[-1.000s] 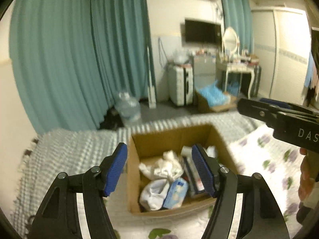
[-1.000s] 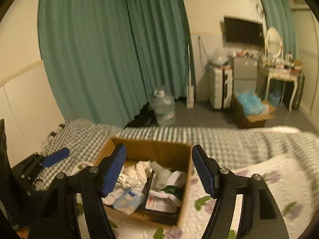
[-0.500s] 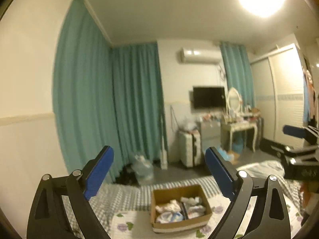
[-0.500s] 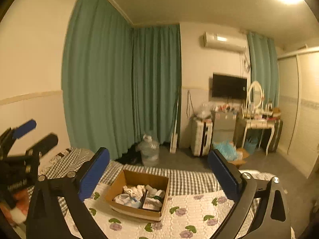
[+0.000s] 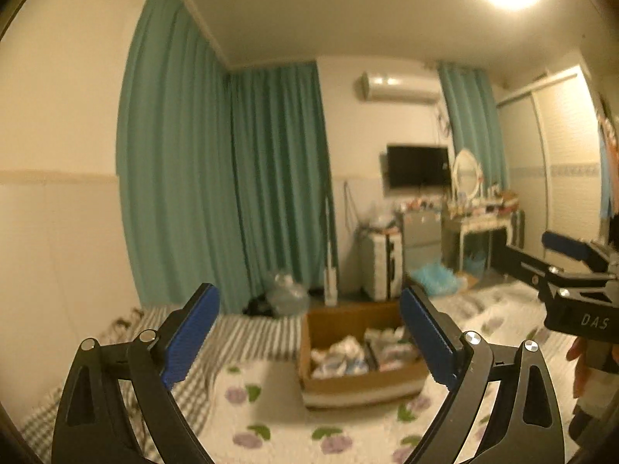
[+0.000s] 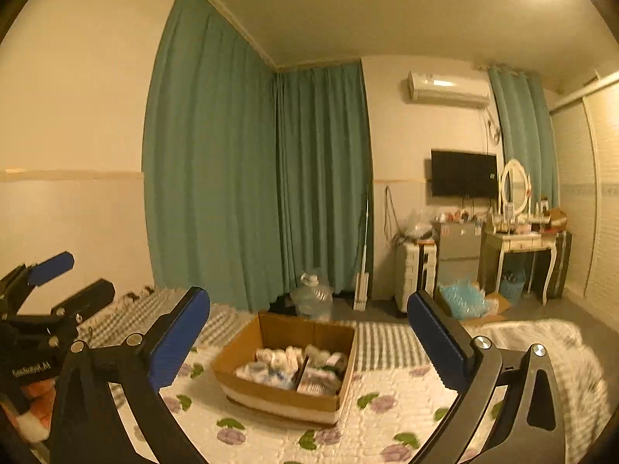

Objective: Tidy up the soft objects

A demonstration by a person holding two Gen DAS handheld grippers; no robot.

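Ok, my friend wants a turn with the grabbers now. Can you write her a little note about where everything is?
Left hand-held gripper: open, holding nothing, up in the air above the bed.
Right hand-held gripper: open, holding nothing, also held up.
The cardboard box sits on the flowered quilt, with white soft things and packets inside, too blurry to name.
Done: nothing that can be seen; no item is out of the box.
Left: bring a gripper down to the box and begin sorting the soft things.
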